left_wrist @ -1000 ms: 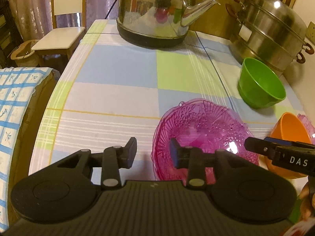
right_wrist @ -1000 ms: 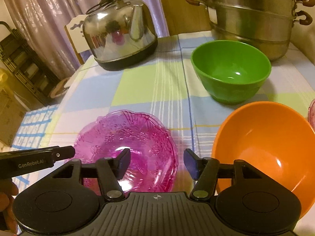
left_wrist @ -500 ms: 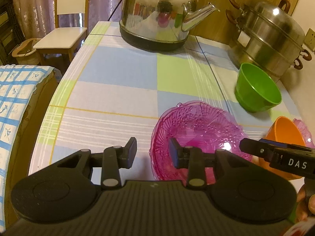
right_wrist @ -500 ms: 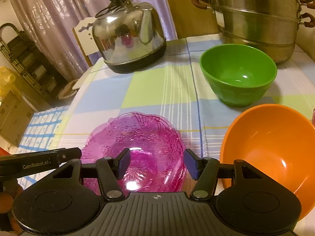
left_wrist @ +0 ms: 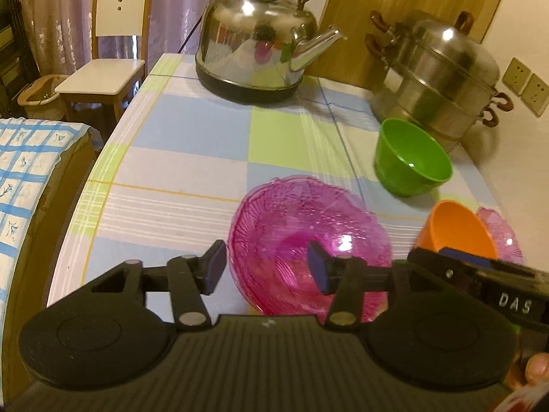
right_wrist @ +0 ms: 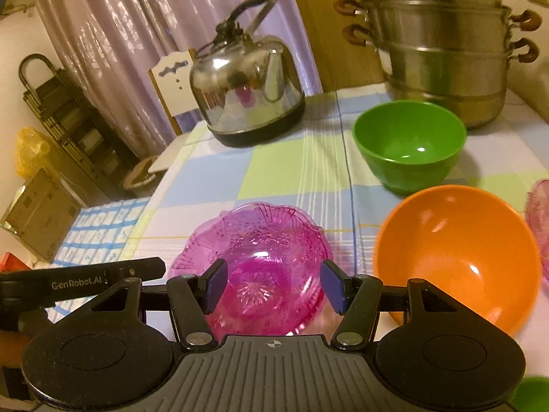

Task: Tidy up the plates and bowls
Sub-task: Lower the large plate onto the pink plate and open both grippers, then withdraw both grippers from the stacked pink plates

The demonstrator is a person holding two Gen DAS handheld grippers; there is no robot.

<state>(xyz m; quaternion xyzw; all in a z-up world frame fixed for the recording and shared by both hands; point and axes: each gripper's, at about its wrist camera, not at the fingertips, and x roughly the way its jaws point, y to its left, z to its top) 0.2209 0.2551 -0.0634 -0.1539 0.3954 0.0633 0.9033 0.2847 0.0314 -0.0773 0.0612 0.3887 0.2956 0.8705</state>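
A pink patterned glass plate (left_wrist: 308, 237) lies on the checked tablecloth, also in the right wrist view (right_wrist: 260, 257). An orange bowl (right_wrist: 459, 257) sits to its right, a green bowl (right_wrist: 408, 140) behind that. A second pink plate (left_wrist: 501, 233) peeks out beyond the orange bowl (left_wrist: 456, 230). My left gripper (left_wrist: 267, 267) is open, above the pink plate's near left rim. My right gripper (right_wrist: 271, 283) is open and empty above the plate's near edge. The green bowl (left_wrist: 411, 158) stands upright.
A steel kettle (left_wrist: 257, 44) stands at the table's back, a stacked steel steamer pot (left_wrist: 439, 72) at the back right. A white chair (left_wrist: 109, 55) stands beyond the table's left corner. A blue-checked cloth (left_wrist: 24, 164) lies left of the table.
Both grippers have drawn back and risen a little, so the plate and bowls look smaller and farther. Both stay open. The dishes have not moved.
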